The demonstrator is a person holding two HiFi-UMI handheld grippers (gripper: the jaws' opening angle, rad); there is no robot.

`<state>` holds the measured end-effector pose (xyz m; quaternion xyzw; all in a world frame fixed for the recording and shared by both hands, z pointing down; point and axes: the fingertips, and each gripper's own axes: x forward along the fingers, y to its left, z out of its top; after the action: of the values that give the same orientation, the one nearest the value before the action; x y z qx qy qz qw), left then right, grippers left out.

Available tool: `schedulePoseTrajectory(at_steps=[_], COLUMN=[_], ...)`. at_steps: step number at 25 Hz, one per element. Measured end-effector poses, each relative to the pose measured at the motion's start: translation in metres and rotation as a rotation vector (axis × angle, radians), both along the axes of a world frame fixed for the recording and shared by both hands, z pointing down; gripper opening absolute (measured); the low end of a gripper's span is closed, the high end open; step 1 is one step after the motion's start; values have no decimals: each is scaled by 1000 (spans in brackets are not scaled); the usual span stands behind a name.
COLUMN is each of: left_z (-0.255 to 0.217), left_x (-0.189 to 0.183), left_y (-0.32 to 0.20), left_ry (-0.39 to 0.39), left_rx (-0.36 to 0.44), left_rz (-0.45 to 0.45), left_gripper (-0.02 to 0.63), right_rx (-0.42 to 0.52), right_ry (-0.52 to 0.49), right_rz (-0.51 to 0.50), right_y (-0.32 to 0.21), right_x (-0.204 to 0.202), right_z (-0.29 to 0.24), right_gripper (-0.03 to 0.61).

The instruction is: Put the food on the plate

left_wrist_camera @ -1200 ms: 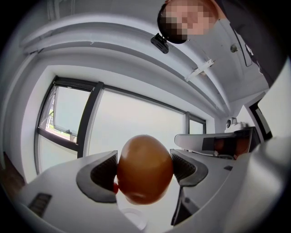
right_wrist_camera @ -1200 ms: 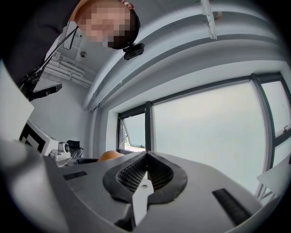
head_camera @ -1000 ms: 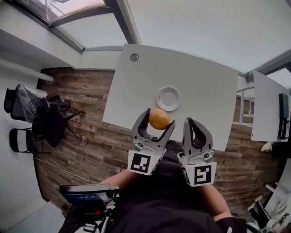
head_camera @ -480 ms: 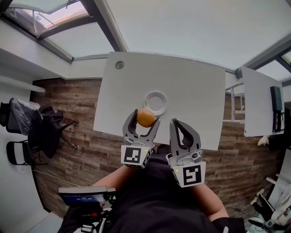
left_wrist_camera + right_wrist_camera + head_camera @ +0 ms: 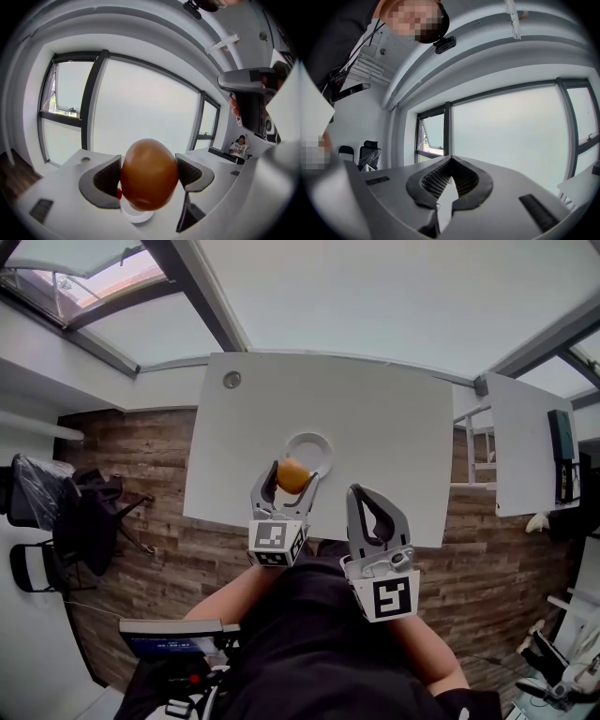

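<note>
now the left hand-held gripper (image 5: 293, 476) grips the orange food (image 5: 149, 174) over the white plate (image 5: 310, 436). right hand-held gripper (image 5: 366, 493) sits closed, empty.

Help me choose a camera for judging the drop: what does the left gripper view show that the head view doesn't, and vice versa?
Left gripper view only: both jaws of the left gripper pressing the sides of the orange food, with big windows beyond. Head view only: the whole white table, the wooden floor, the shut, empty right gripper, and the food overlapping the white plate at its near-left rim. Both: the food, the plate, the table.
</note>
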<state>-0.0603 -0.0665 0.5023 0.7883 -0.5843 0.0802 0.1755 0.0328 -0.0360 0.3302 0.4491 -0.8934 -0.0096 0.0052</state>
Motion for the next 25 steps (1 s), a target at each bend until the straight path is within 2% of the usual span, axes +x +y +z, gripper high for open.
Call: schedulePoseTrajectory(at_steps=[4,11,18,22,25], left_z=[16,48,87,117,136], left_x=[5,5,-2,1,0], left_y=[-8,-25,-33,-37,-37], left_ry=[6,-80,-103,-172,-189], left_rx=[-36,-83,-170,-232,-289], left_rz=[11,59,93,157,169], left_gripper=[344,344,344,344,344], right_rx=[-11,-23,-14,-27,-35], right_ry=[7,19,39,42,46], right_rz=[10,8,-5,1,5], right_y=[-6,-16,-25,-32,-32], right_x=[7,9,2,2,0], right_z=[3,8,7,11,12], right_gripper=[-3,-3,-3,-3,-3])
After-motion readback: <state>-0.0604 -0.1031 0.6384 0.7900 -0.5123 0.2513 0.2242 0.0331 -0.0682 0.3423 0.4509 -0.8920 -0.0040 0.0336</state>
